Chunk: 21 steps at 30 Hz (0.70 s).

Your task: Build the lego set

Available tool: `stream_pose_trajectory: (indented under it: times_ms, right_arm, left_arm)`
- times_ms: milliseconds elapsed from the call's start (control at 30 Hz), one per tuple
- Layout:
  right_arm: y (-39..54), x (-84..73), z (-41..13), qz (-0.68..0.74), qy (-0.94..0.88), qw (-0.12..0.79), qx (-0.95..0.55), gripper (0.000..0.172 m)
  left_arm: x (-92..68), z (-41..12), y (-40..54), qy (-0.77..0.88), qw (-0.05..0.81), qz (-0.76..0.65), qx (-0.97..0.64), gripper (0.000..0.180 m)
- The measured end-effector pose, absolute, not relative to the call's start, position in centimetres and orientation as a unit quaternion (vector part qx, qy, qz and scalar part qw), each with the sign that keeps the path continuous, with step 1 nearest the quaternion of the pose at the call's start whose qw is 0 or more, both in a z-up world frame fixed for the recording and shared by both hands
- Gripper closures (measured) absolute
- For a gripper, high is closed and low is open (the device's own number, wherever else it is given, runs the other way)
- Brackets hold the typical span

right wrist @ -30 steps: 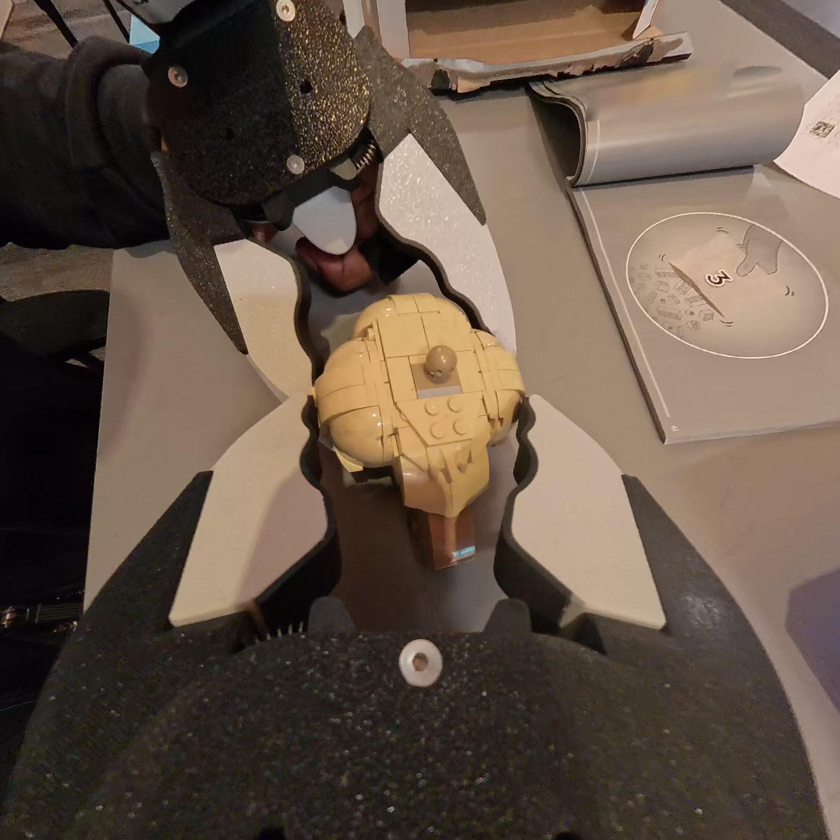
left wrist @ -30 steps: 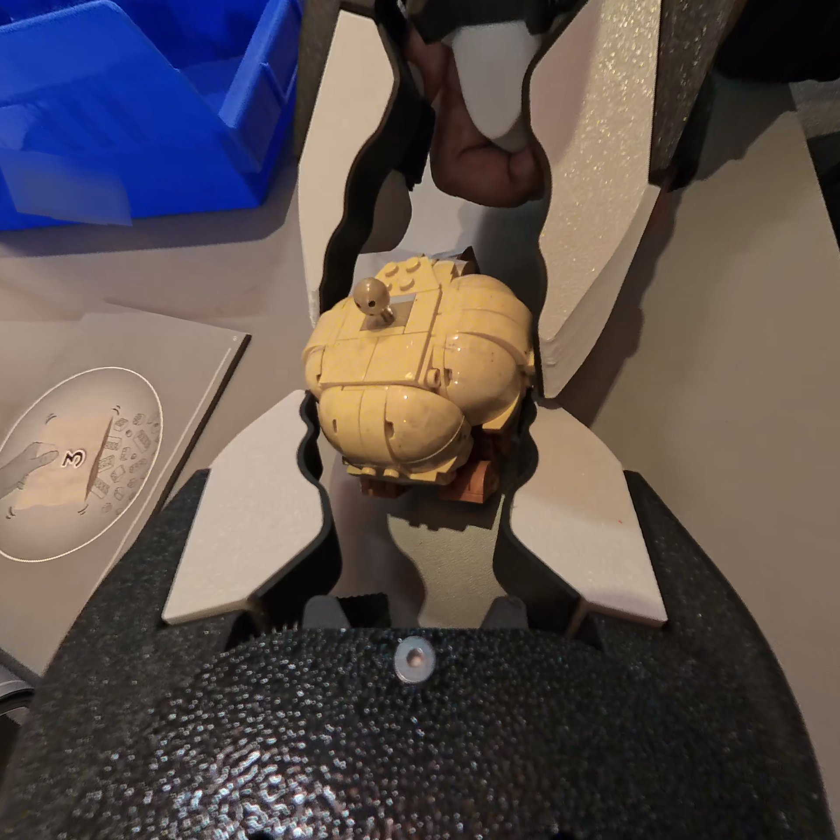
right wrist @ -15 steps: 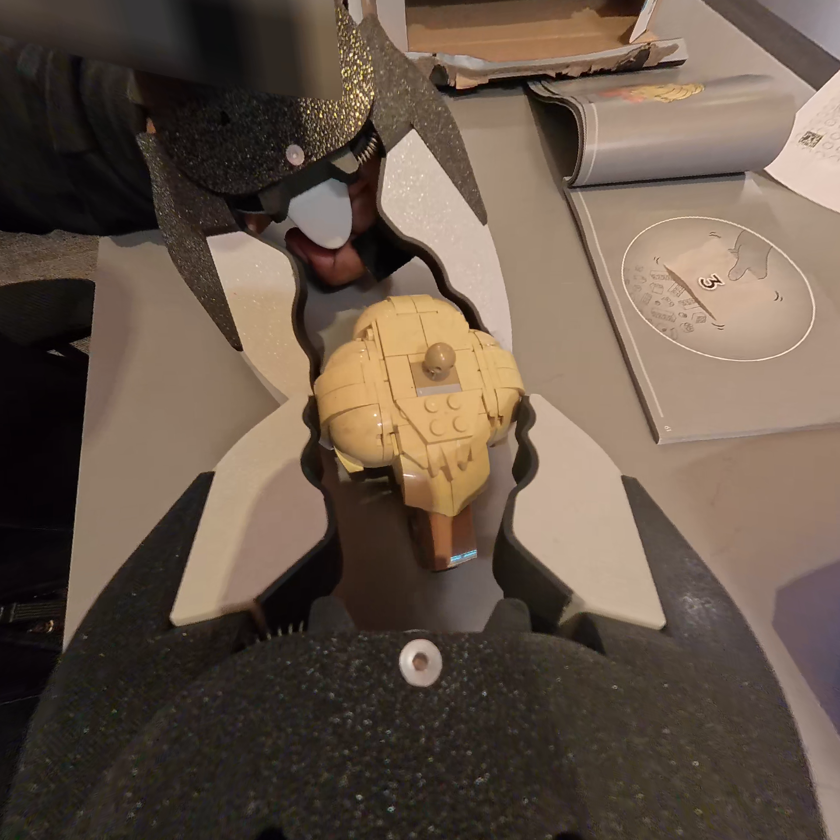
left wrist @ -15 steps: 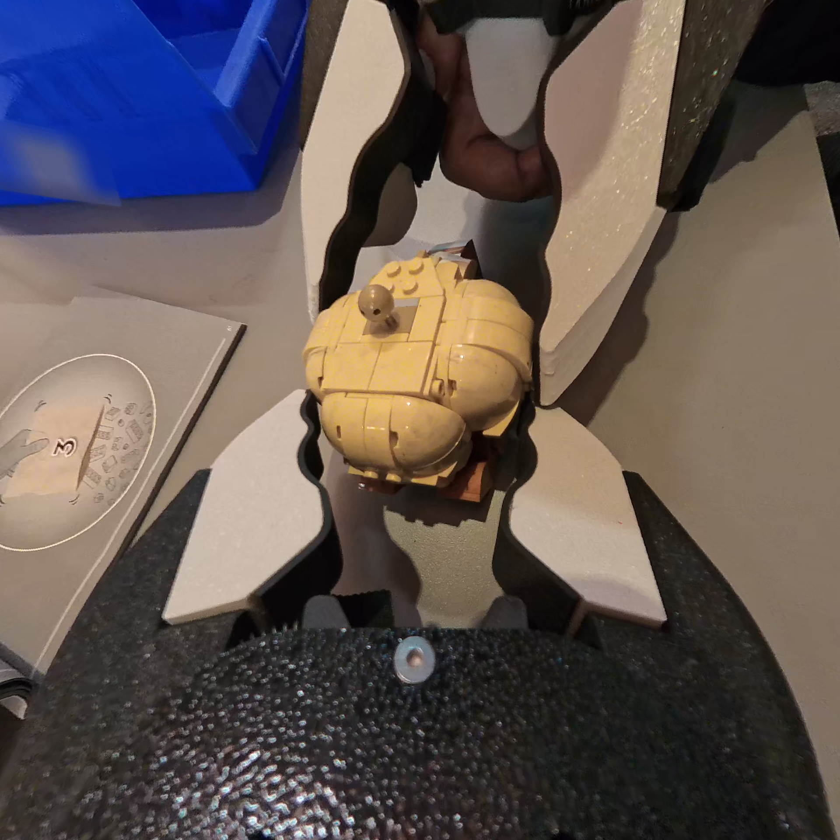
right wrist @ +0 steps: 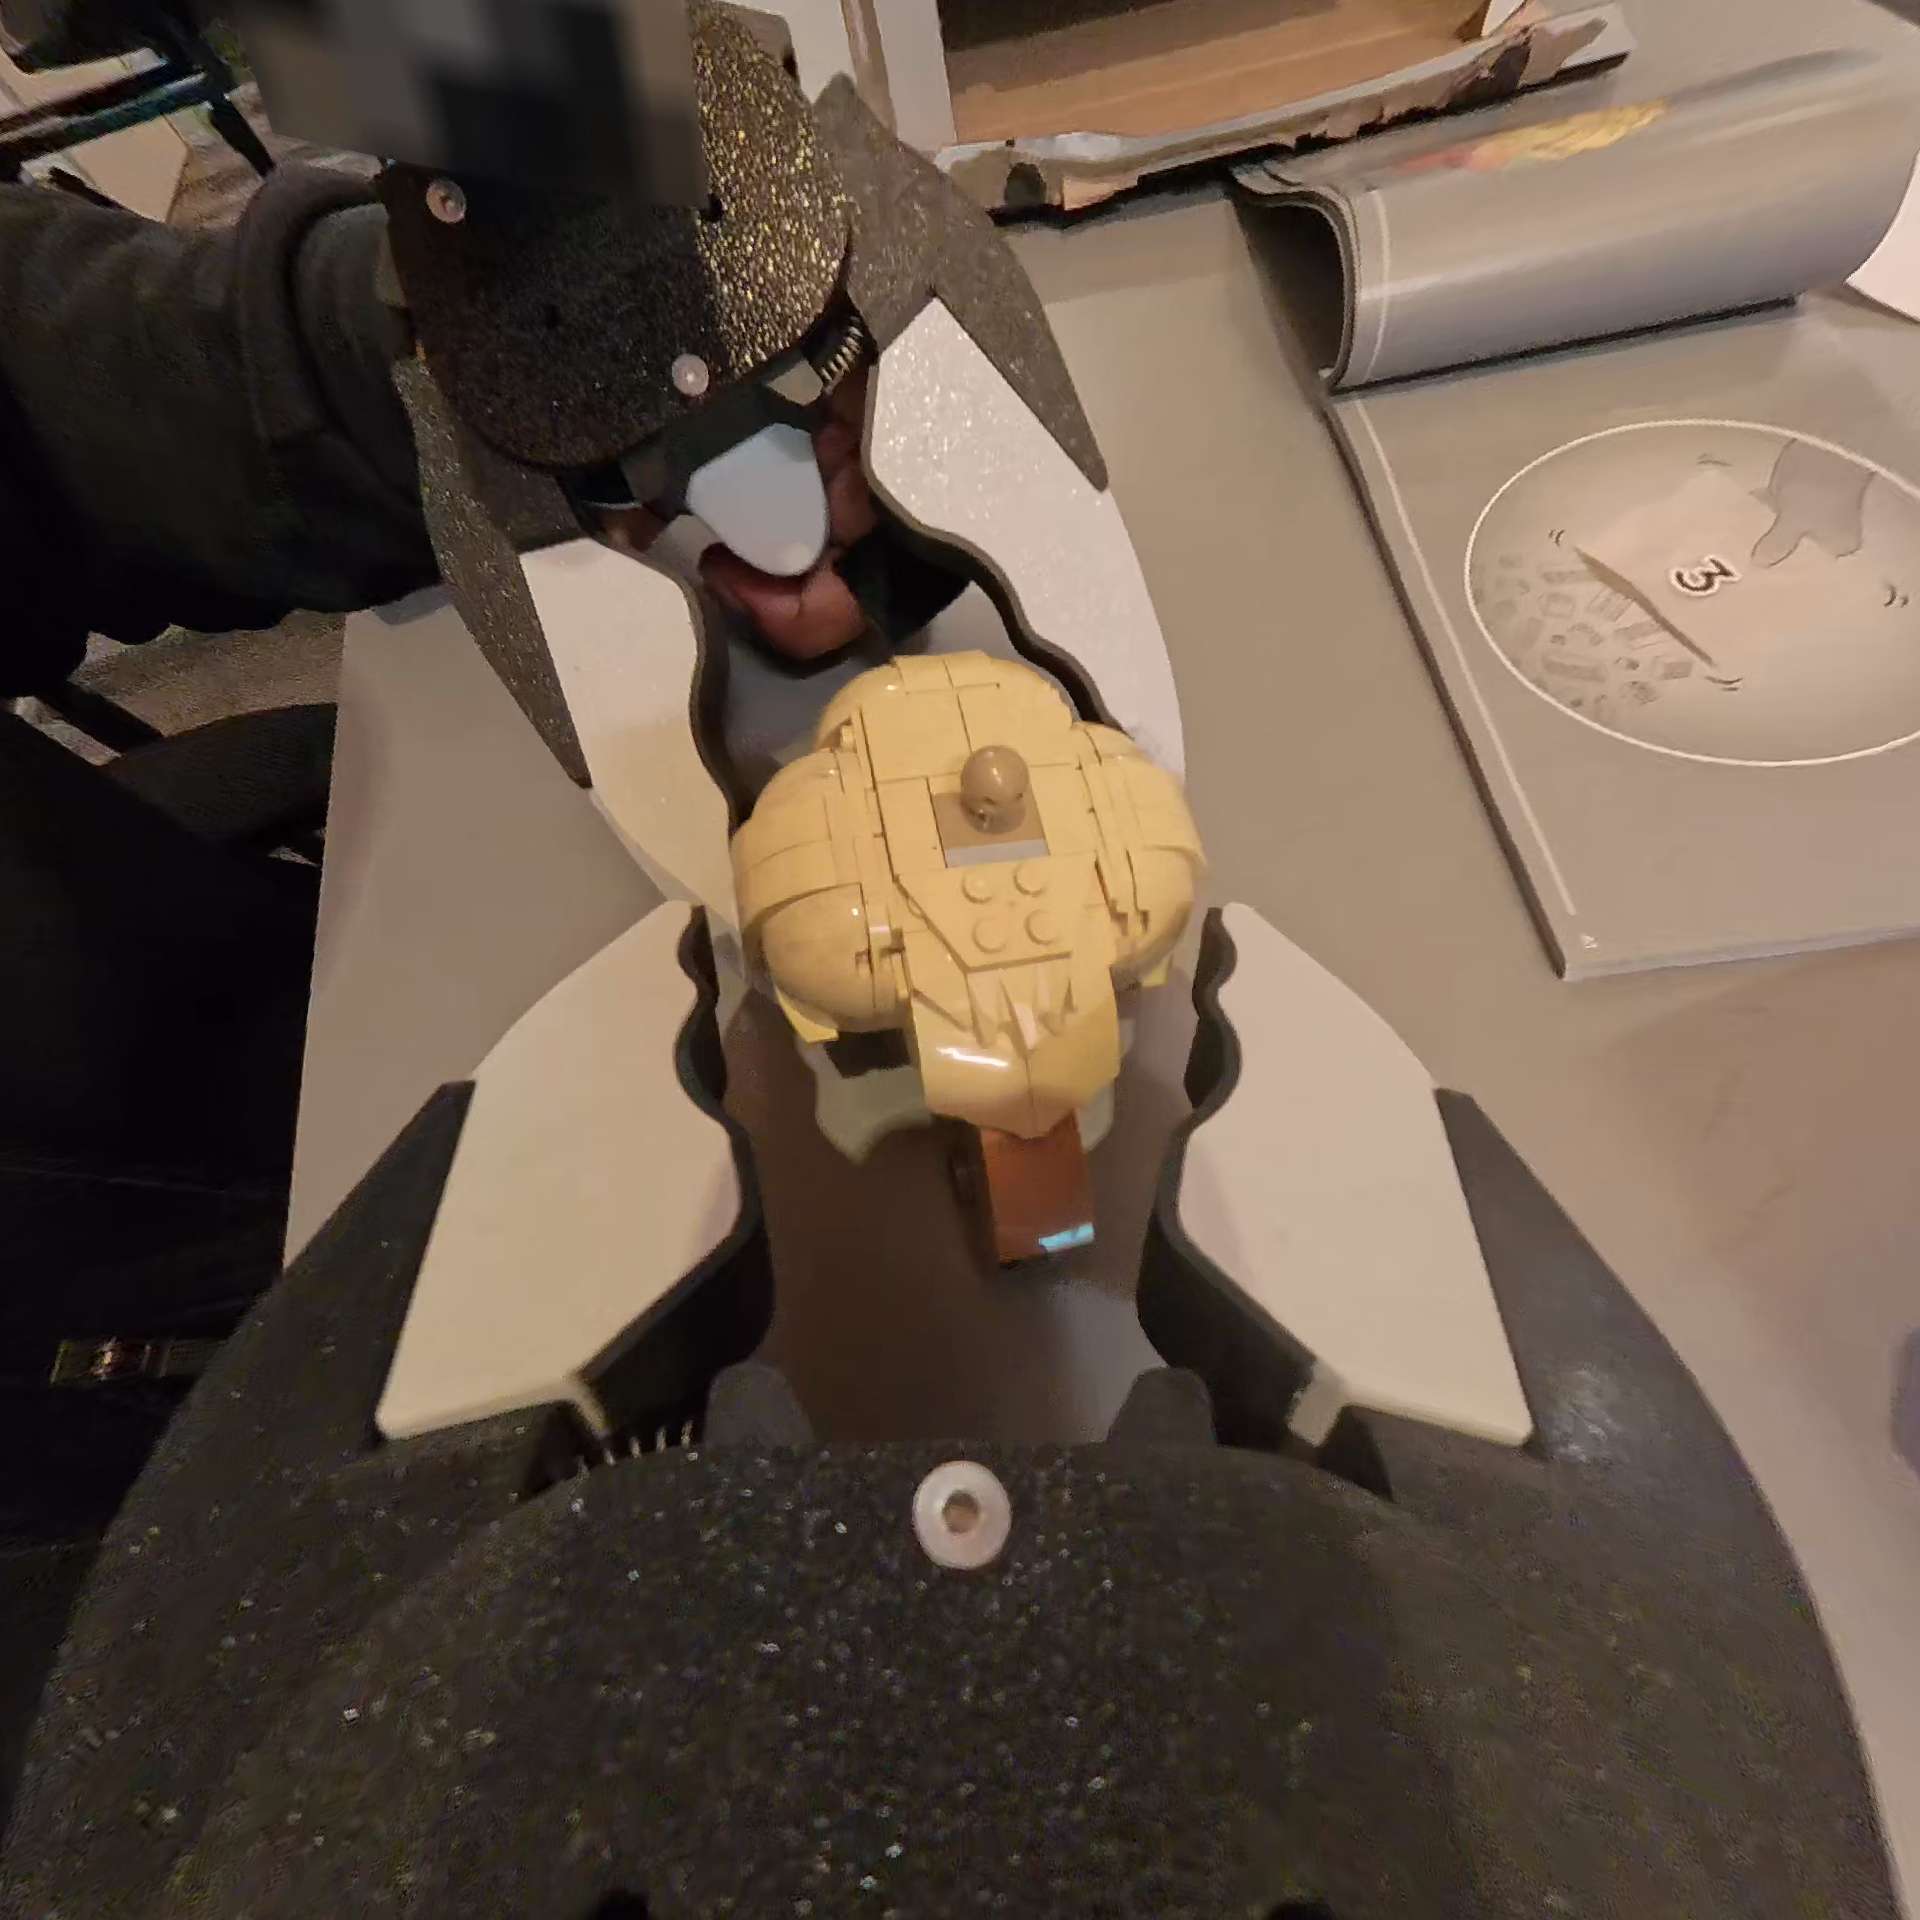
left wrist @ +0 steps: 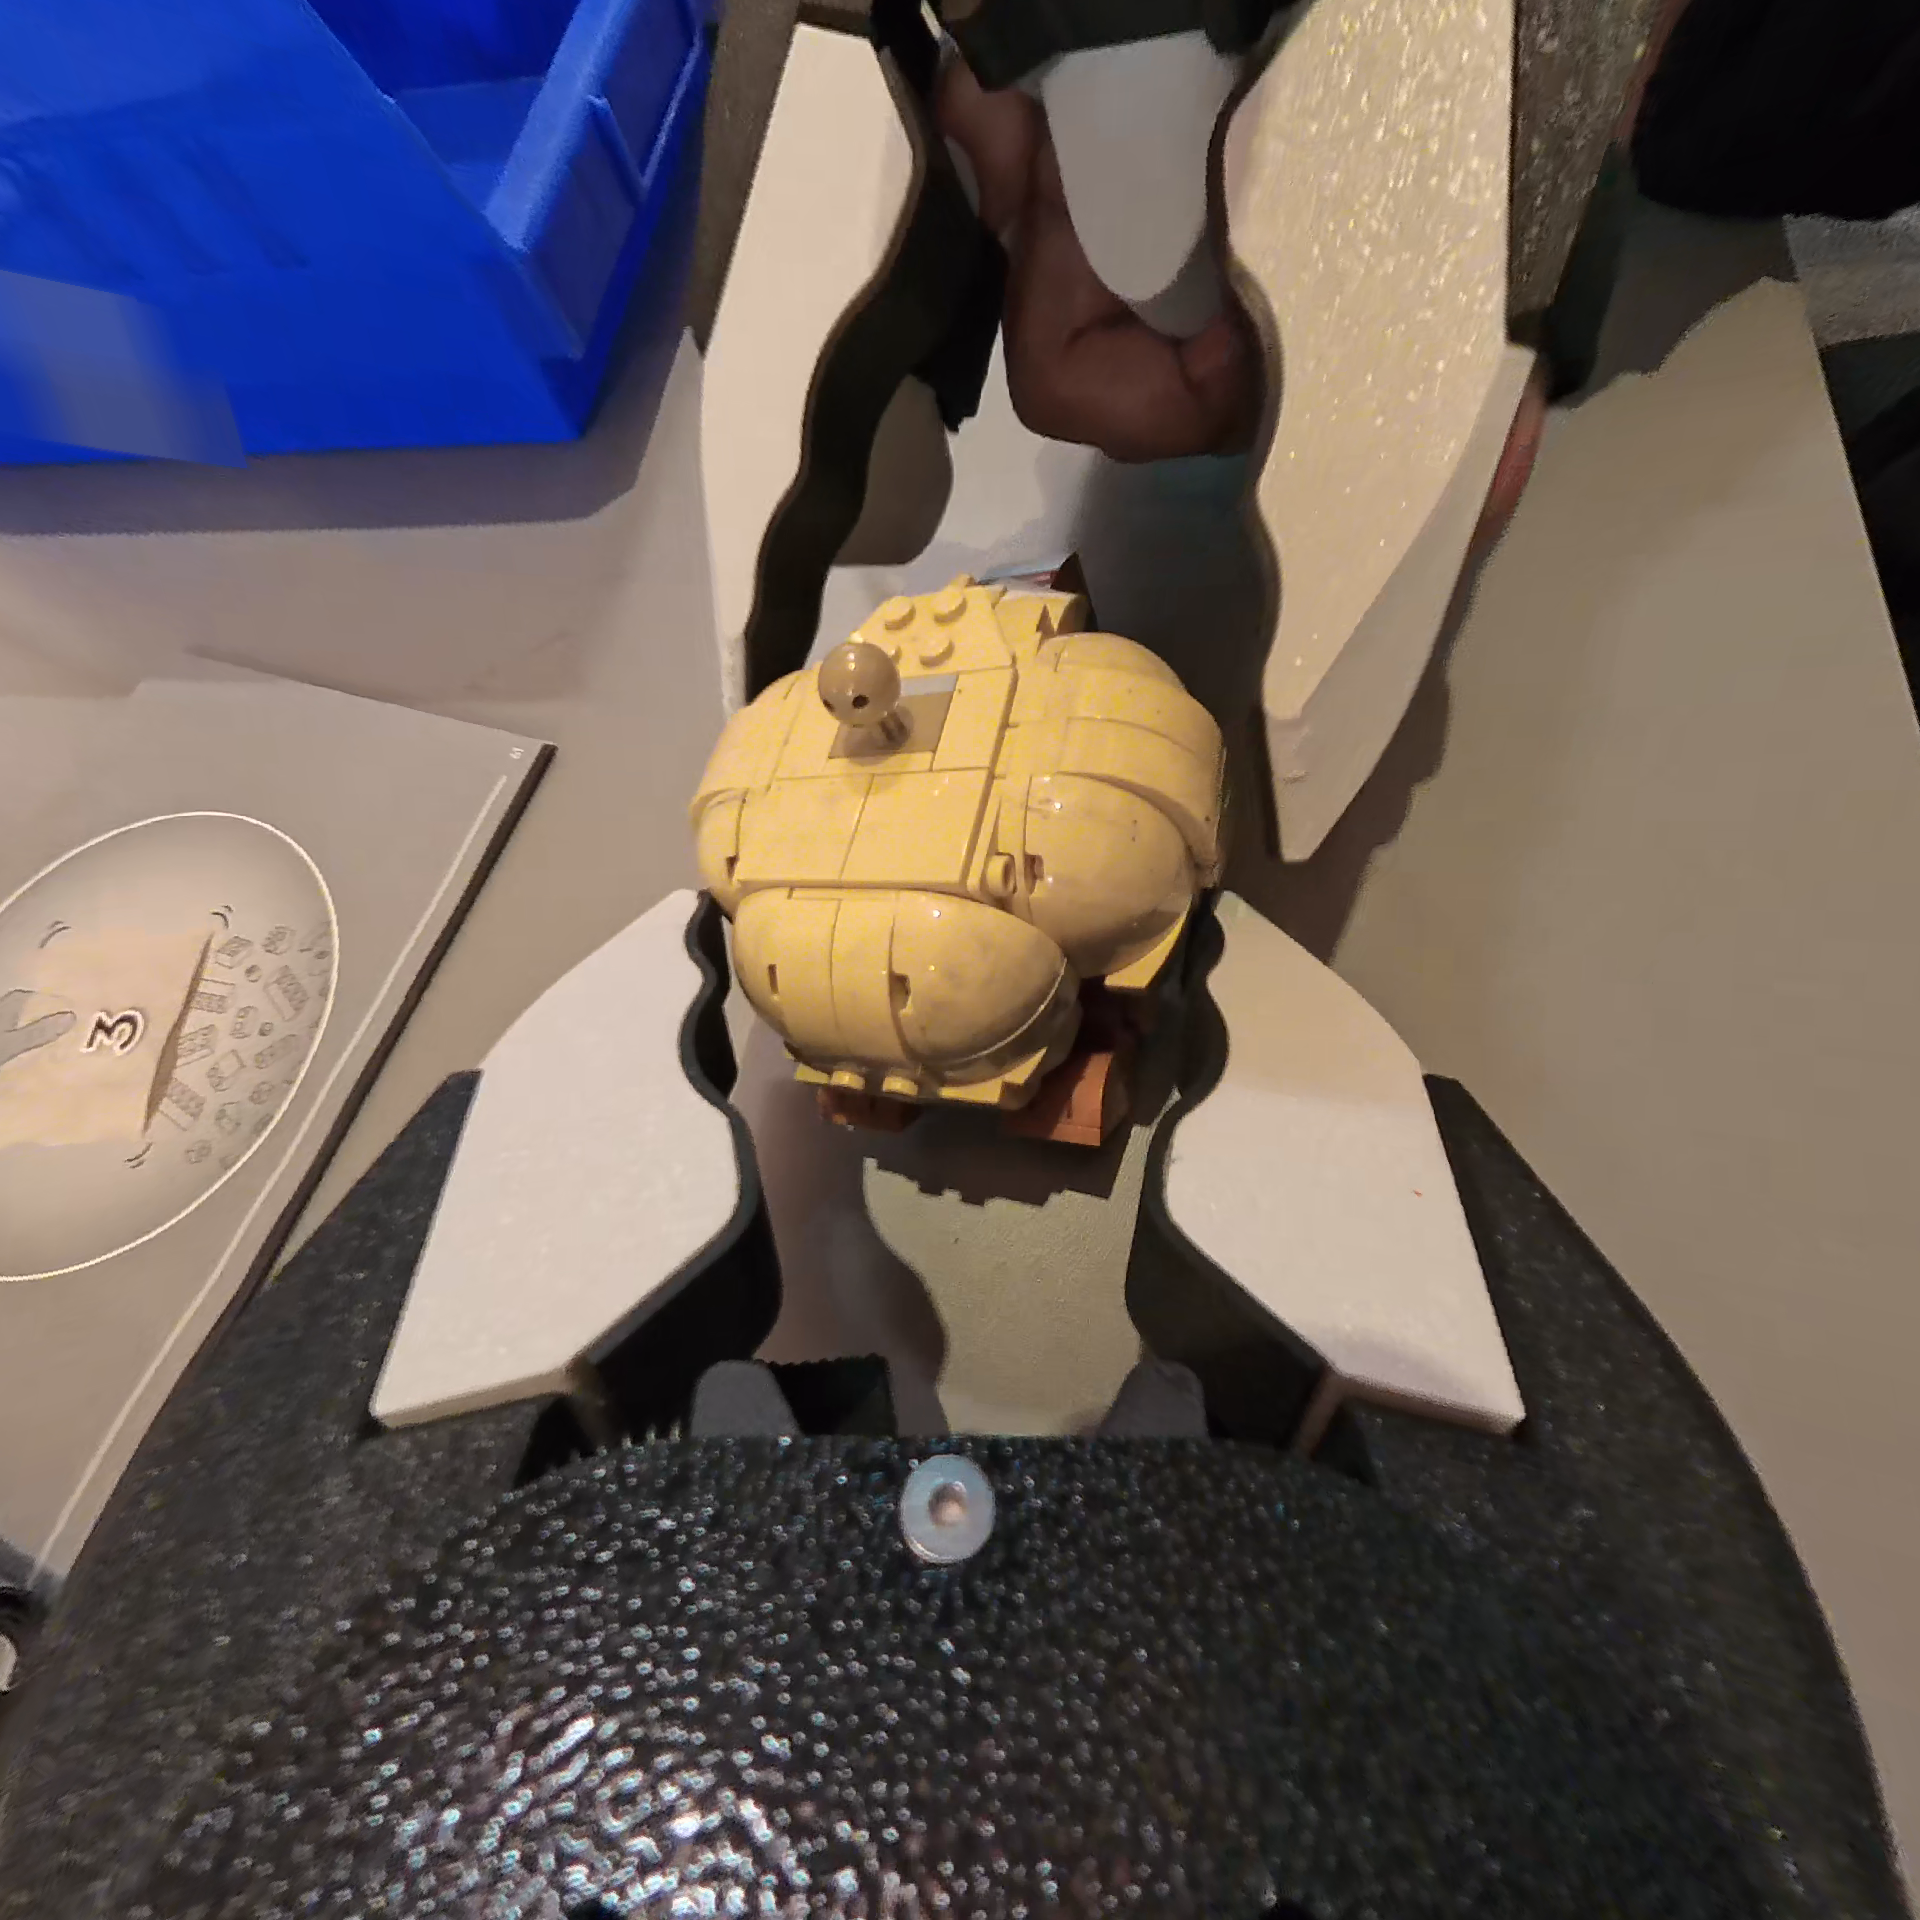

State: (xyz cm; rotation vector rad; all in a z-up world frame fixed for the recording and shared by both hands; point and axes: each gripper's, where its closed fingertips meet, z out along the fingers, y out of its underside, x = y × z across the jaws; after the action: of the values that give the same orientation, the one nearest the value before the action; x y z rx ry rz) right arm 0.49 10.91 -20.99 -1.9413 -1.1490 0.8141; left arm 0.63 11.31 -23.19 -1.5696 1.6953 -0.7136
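Pinching tan brick model [left wrist: 966,831]: left claw [left wrist: 951,935] | right claw [right wrist: 951,935] spread around it | blue bin [left wrist: 312,208] nearby

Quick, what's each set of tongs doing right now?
Left tongs: closed on the tan brick model.
Right tongs: open, straddling the model without pressing it.

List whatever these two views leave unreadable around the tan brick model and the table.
- Left gripper pad contact with tan brick model: the model overhangs the fingertips, left wrist view.
- Model's underside: hidden by its own body, both views.
- Blue bin contents: cut off by the top edge, left wrist view.
- Cardboard box inside: cut off by the top edge, right wrist view.
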Motion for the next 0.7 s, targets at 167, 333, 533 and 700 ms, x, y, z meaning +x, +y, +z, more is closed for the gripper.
stream_pose_trajectory:
  times_ms: [167, 333, 533, 700]
  right_arm:
    - [10.90, 1.01, -21.34, 0.309, -0.462, 0.358, -0.750, 0.079]
    - [11.09, 0.46, -21.33, 0.302, -0.472, 0.364, -0.744, 0.082]
    - [11.18, 0.19, -21.13, 0.289, -0.473, 0.381, -0.740, 0.089]
    - [11.20, 0.26, -21.14, 0.283, -0.480, 0.384, -0.736, 0.089]
  left_arm:
    - [0.51, -23.19, 11.29, 0.659, 0.349, -0.282, -0.604, 0.097]
    - [0.52, -23.20, 11.32, 0.656, 0.347, -0.283, -0.608, 0.097]
    - [0.52, -23.25, 11.31, 0.657, 0.354, -0.268, -0.610, 0.098]
    - [0.59, -23.25, 11.33, 0.656, 0.352, -0.266, -0.612, 0.098]
